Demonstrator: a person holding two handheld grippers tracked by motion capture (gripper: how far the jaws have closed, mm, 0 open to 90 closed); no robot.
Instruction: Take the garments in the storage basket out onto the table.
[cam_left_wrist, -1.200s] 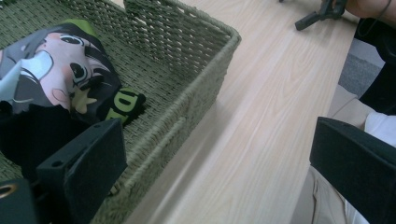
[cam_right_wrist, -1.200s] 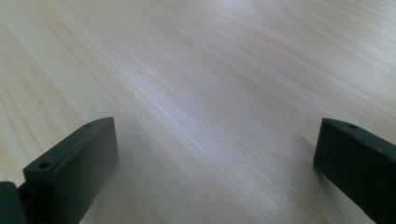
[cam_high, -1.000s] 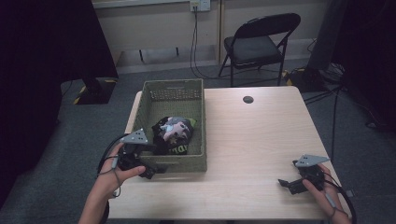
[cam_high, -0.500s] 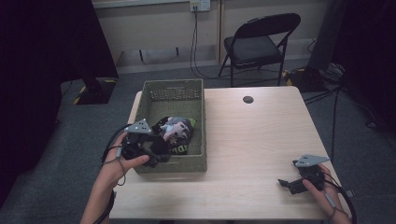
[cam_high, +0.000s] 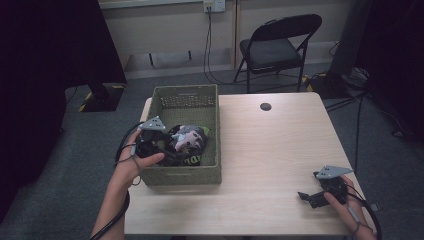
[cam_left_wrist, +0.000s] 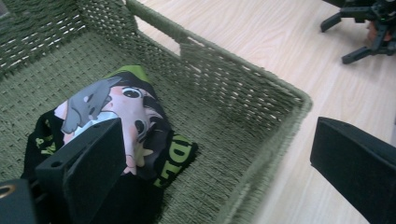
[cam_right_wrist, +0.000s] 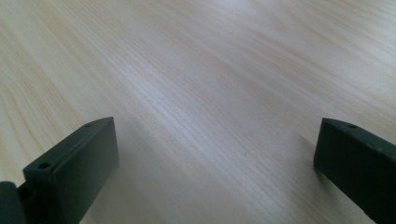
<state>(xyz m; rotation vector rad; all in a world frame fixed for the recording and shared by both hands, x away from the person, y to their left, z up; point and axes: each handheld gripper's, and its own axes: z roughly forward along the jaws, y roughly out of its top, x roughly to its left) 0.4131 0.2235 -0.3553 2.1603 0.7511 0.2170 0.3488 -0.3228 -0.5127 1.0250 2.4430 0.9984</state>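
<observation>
left gripper (cam_high: 167, 152): jaws held wide, nothing gripped, poised over black printed cloth bundle (cam_left_wrist: 126, 126) | bundle lodged in green woven basket (cam_high: 210, 107) at table's left edge | right gripper (cam_high: 312, 196): jaws spread wide, empty, near-right corner

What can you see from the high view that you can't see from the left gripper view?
The high view alone gives the folding chair, the wall outlet, the round dark spot on the table and the left hand.

The left gripper view alone gives the cartoon face printed on the garment, close up, and this gripper's own jaws spread wide, one inside the basket and one outside.

Both show the green woven basket, the printed garment, the wooden table and the right gripper.
</observation>
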